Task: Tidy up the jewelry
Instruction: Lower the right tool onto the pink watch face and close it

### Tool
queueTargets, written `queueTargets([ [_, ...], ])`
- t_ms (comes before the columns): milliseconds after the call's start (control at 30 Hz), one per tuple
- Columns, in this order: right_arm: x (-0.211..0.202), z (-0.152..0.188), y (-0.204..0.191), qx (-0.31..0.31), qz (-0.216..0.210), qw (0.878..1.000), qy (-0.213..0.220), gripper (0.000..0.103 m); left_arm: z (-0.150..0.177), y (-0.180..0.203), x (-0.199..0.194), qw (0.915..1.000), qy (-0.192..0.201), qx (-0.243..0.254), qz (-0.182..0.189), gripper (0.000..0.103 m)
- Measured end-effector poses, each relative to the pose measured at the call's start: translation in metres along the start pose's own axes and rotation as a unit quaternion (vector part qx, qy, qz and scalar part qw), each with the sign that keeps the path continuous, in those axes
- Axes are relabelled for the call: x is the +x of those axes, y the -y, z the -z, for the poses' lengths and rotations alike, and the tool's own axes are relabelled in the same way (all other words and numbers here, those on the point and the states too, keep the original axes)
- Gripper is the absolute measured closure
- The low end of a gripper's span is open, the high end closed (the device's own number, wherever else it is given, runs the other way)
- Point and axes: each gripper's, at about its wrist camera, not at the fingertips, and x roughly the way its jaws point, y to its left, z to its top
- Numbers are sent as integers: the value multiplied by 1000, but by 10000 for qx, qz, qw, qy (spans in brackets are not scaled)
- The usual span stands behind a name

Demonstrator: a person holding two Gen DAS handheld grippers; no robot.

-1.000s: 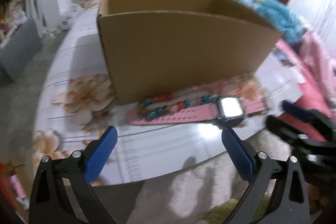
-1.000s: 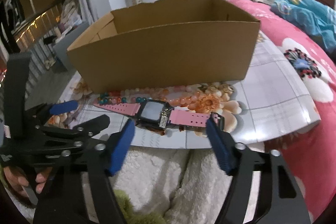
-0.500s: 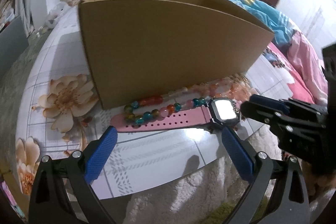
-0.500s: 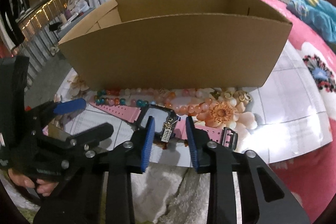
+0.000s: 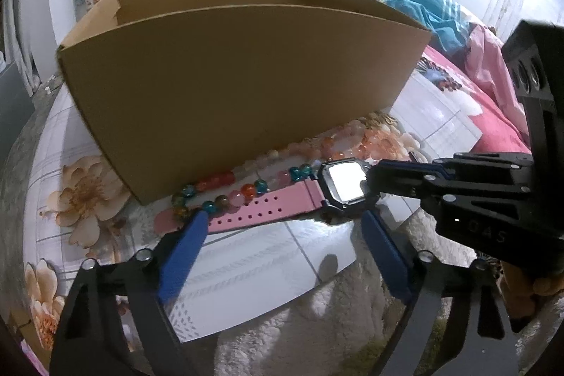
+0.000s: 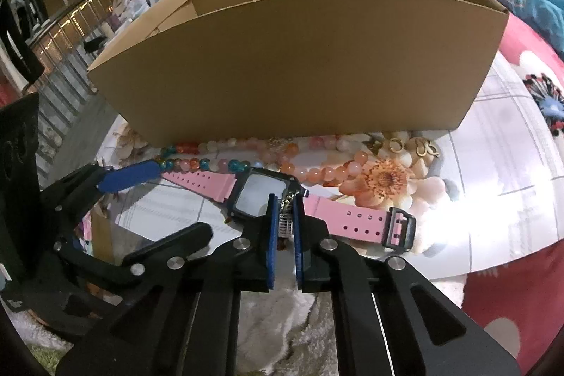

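Note:
A pink-strapped watch (image 5: 343, 182) (image 6: 259, 194) with a black case lies flat on the table, in front of a cardboard box (image 5: 246, 76) (image 6: 299, 66). Bead strands (image 5: 225, 185) (image 6: 317, 170) run between watch and box. My right gripper (image 6: 283, 203) (image 5: 370, 178) is shut on a small silver charm (image 6: 286, 224) lying against the watch case. My left gripper (image 5: 282, 221) is open and its jaws are closing. The pink strap (image 5: 268, 208) lies just past its fingertips, untouched.
Gold earrings (image 6: 419, 147) lie on the floral table top (image 5: 246, 263) near the box's right corner. The table's near edge runs just below both grippers, with white fluffy fabric (image 5: 317, 323) beneath. A red and pink bed cover (image 6: 521, 288) lies to the right.
The right jaws went from wide apart to closed on the silver charm by the watch. The left gripper moved in toward the strap's left part and its fingers narrowed a little.

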Motion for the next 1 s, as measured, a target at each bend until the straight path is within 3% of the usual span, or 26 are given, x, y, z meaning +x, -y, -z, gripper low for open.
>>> queueTargets([
  [167, 1, -1, 1, 26, -17, 10000, 17, 98, -2, 9, 9, 9998, -85, 173, 30, 34],
  [267, -1, -4, 8, 208, -175, 9996, 64, 98, -2, 13, 12, 9996, -78, 283, -20, 36],
  [567, -20, -6, 27, 608, -538, 9966, 163, 98, -2, 15, 14, 9993, -76, 363, -77, 38],
  [1000, -53, -14, 32, 722, -740, 9930, 570, 98, -1, 15, 14, 9992, -67, 370, -100, 39],
])
